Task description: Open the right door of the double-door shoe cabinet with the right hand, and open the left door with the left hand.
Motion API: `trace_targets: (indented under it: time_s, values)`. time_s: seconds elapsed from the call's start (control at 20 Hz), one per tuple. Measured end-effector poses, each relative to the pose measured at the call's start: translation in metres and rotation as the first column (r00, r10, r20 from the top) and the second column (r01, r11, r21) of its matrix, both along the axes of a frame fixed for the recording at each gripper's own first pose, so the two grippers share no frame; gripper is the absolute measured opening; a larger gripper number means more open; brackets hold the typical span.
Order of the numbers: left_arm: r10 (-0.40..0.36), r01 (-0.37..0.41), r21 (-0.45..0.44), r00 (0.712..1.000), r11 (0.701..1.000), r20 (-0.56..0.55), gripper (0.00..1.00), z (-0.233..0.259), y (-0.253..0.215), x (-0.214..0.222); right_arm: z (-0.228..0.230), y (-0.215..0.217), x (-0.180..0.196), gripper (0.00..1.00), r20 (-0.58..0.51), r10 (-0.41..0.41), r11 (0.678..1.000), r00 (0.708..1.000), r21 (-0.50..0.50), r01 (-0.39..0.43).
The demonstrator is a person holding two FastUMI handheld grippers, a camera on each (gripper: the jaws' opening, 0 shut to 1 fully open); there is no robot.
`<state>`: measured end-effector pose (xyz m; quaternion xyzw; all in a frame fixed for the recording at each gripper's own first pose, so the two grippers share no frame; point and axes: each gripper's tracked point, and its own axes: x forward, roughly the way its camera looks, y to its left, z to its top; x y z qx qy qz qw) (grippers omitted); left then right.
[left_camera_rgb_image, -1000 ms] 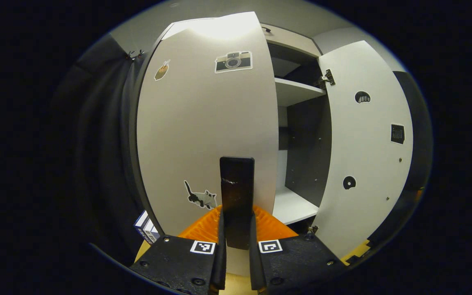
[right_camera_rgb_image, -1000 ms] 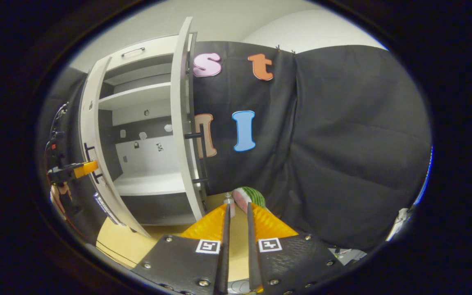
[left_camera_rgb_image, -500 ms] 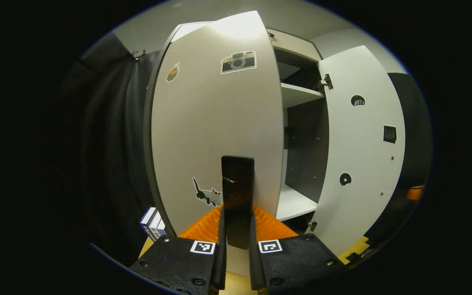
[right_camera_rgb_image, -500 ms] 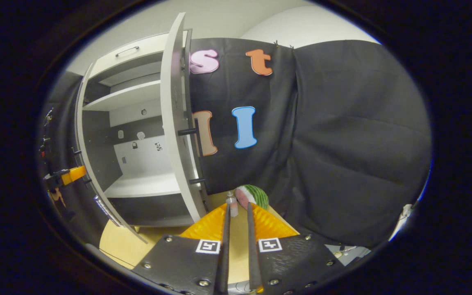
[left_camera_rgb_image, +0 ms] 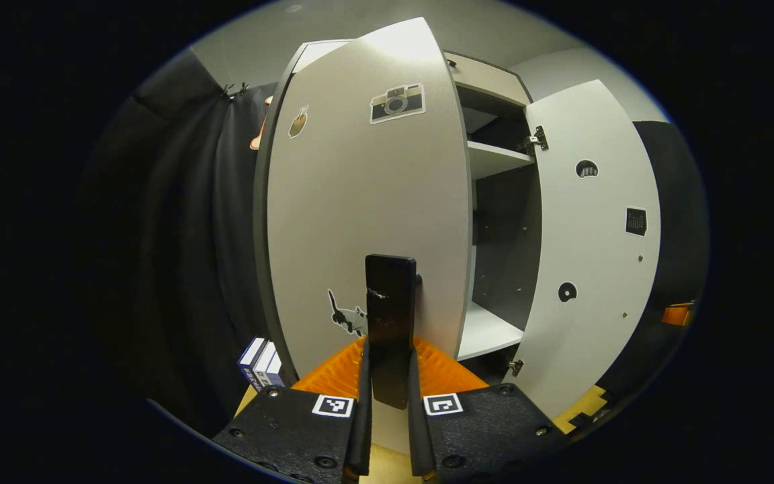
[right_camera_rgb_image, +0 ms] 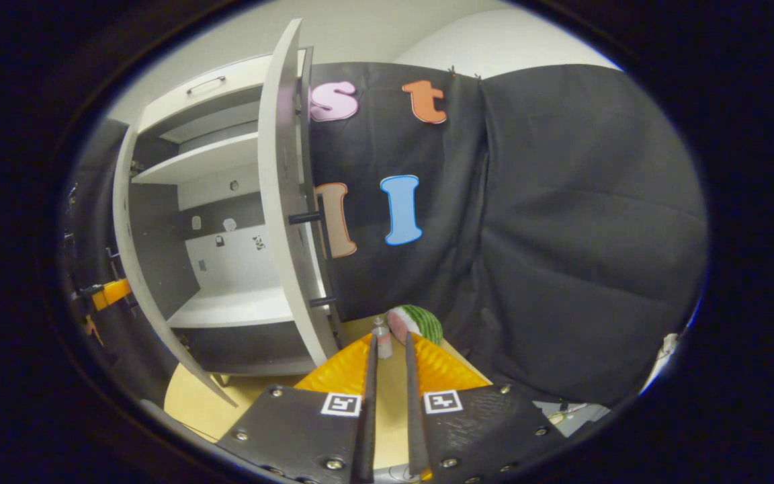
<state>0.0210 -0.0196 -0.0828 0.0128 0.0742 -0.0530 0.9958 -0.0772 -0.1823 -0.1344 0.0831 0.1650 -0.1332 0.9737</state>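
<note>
Cabinet (right_camera_rgb_image: 226,202) doors stand open; left tool (left_camera_rgb_image: 390,336) grips black handle (left_camera_rgb_image: 390,296); right tool (right_camera_rgb_image: 387,376) nearly closed, empty, near watermelon (right_camera_rgb_image: 417,321).

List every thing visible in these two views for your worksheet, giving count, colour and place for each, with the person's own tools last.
Shoe cabinet: one, white with dark inner walls, on the table.
Left door: one, white with stickers, swung open.
Right door: one, white, swung open.
Handle: one, black, on the left door.
Watermelon slice: one, green and red, on the table right of the cabinet.
Small bottle: one, pale, beside the watermelon slice.
Boxes: a few, white and blue, left of the cabinet.
Left gripper: one, shut on the handle.
Right gripper: one, nearly shut, holding nothing.
</note>
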Motion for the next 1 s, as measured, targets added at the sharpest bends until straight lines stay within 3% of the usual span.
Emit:
trace_targets:
  time_s: [1.0]
  values:
    - [0.051, -0.051, -0.009, 0.999, 0.999, -0.018, 0.23, -0.003, 0.034, -0.026, -0.001, 0.009, 0.011, 0.2, -0.003, 0.032, 0.999, 0.999, 0.02, -0.032]
